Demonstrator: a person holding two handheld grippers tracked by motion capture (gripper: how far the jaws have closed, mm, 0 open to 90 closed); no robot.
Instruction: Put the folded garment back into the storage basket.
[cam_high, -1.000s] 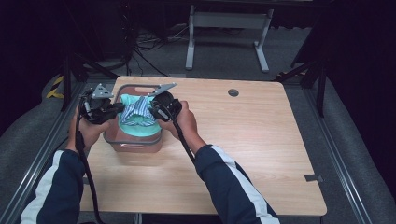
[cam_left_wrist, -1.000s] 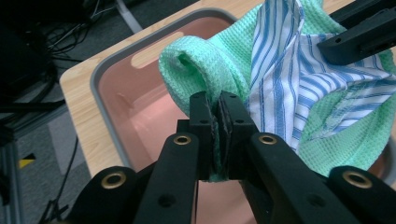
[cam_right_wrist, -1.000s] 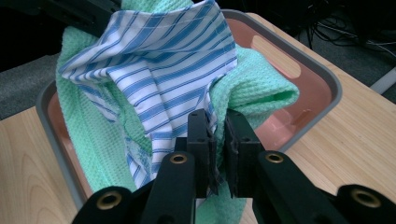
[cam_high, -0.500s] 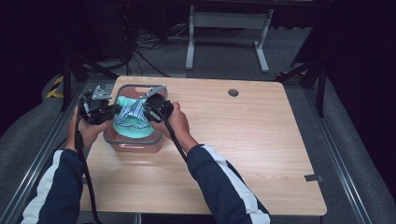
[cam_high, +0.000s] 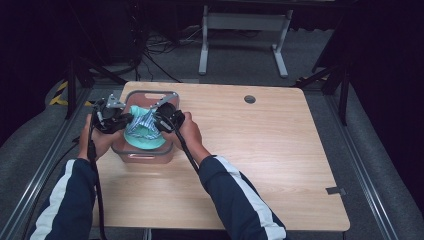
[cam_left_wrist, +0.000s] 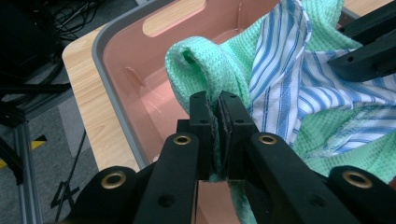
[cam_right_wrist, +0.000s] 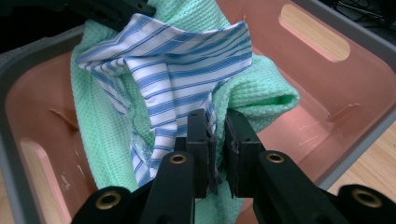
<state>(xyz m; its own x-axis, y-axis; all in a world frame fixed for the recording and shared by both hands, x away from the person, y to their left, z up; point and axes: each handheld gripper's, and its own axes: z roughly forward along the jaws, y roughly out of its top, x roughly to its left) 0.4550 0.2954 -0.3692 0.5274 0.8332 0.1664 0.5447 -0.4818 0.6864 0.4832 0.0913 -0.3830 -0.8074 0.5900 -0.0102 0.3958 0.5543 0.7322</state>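
Together both grippers pinch bunched cloths (cam_high: 142, 131) inside the pink bin (cam_high: 145, 156).

No legible text or markings

Green cloth (cam_left_wrist: 212, 65): waffle weave, matt. Striped cloth (cam_right_wrist: 187, 60): smooth thin woven cotton look. Bin (cam_left_wrist: 135, 70): pink plastic, slight sheen, scuffed, grey rim. Tabletop (cam_high: 280, 150): light wood-grain laminate, matt. Left hand-held gripper (cam_left_wrist: 215, 119): matt black, brass-coloured rivets.
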